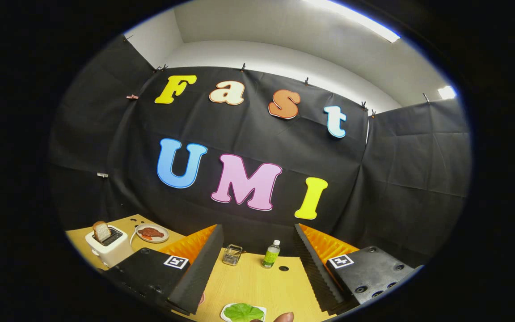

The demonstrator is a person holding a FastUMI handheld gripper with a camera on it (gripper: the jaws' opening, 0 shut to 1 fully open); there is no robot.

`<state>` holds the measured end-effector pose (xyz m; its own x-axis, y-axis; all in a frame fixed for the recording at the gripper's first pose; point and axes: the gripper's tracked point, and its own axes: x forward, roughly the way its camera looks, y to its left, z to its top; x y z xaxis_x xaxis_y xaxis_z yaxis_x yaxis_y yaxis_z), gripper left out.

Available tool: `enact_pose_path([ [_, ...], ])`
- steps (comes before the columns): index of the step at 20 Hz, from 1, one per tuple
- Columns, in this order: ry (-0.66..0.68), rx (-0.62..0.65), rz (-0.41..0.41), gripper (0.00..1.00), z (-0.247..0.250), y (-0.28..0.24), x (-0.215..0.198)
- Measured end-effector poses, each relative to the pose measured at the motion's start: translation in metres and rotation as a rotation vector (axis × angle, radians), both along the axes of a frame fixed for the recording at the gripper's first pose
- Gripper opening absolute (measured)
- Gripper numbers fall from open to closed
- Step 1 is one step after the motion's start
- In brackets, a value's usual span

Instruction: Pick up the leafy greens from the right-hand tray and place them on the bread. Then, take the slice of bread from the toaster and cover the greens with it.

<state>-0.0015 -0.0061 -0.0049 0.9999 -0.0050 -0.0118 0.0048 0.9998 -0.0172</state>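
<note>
Hand-held gripper [255, 268] fingers spread wide over bare desk [257, 286]; leafy greens [243, 311] sit at the near edge, toaster [109, 245] far left.

1. The gripper [257, 264] has two broad, wedge-shaped fingers [197, 268] with a wide gap between them.
2. Each finger's inner face is ribbed with fine sawtooth ridges running along its length.
3. Each finger is mounted on a blocky body [369, 273] with rounded corners.
4. A square black-and-white marker [176, 261] sits on top of each body.
5. The right body shows several round recessed screw holes [361, 289].
6. A fingertip [283, 317] of the person shows near the fingers.
</note>
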Motion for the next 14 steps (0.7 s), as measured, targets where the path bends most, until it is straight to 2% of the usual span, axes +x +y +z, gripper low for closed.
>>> enact_pose_path([
  [9,0.015,0.005,0.003,0.97,-0.008,-0.004,0.003],
  [11,0.051,0.007,0.036,0.97,-0.022,0.000,0.006],
  [14,0.190,0.004,0.127,0.97,-0.069,0.011,0.007],
])
